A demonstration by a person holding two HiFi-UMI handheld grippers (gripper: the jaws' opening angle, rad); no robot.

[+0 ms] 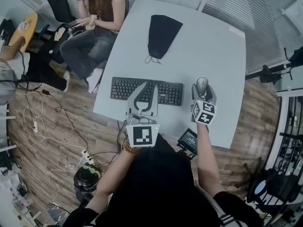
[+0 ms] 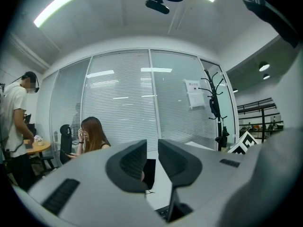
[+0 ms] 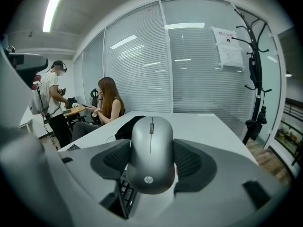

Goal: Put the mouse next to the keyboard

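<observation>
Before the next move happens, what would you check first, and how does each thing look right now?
1. Mouse gripped by the right tool: ok, the jaws press on both its sides.
2. Bare table to the right of the keyboard: ok.
3. Left tool out of the way: ok. It is over the keyboard with its jaws slightly apart and nothing between them.
4. Black bag clear of the spot: ok, it lies on the far side of the table.
5. Mouse height above the table: cannot tell.
</observation>
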